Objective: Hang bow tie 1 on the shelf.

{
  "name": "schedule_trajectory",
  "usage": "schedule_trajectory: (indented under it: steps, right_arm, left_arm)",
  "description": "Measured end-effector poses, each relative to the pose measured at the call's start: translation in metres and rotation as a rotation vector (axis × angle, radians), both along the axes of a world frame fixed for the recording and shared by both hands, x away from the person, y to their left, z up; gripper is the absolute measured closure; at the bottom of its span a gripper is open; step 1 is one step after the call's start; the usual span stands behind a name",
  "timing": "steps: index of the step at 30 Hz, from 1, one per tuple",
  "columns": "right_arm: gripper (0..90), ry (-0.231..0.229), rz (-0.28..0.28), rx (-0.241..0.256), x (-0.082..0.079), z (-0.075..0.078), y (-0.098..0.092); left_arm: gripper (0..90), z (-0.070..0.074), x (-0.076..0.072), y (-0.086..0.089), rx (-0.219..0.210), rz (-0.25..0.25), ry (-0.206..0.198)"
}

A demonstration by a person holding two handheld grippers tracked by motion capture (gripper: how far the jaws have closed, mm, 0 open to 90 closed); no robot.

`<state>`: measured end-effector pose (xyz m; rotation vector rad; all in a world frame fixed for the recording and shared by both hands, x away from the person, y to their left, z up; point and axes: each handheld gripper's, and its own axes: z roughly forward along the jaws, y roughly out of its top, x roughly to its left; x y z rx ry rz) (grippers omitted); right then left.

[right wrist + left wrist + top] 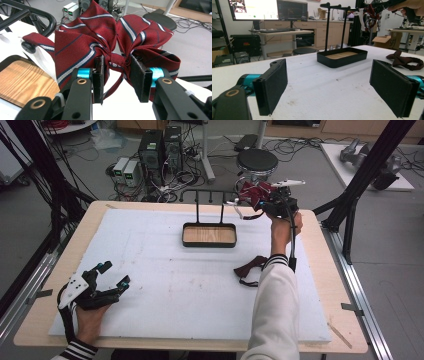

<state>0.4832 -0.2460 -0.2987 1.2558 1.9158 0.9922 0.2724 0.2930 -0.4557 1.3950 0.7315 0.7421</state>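
Right gripper view: right hand-held gripper clenched on striped bow tie; left hand-held gripper wide apart, empty.

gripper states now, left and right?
Left hand-held gripper: open, empty.
Right hand-held gripper: shut on the striped red bow tie.

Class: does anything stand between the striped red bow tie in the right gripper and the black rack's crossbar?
Nothing visible does. The right gripper holds the red striped bow tie by its knot, beside the black metal rack's crossbar.
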Motion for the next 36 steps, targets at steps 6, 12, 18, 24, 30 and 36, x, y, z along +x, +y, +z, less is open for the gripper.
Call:
schedule_trajectory:
  steps: [6,12,18,24,30,36]
  right_arm:
    - [46.3,-0.011,-0.004,0.036,0.002,0.000,0.001]
    - [19.1,0.012,0.023,0.106,0.004,-0.002,-0.001]
    - [13.0,0.003,0.064,0.136,-0.001,0.003,-0.003]
    - [12.3,-0.024,0.113,0.182,-0.016,0.015,-0.009]
    - [12.3,-0.070,0.161,0.230,-0.034,0.024,-0.019]
    - [11.4,-0.069,0.188,0.181,-0.056,0.017,-0.027]
  left_arm:
    - [15.2,0.000,0.000,0.000,0.000,0.000,-0.001]
    - [15.2,0.000,0.000,0.000,0.000,0.000,0.000]
    - [15.2,0.000,0.000,0.000,0.001,0.000,0.000]
    - [15.2,0.000,0.000,0.000,-0.001,-0.001,-0.001]
    - [15.2,0.000,-0.001,0.001,0.000,-0.004,-0.006]
    - [15.2,0.000,-0.001,0.000,-0.001,-0.005,-0.004]
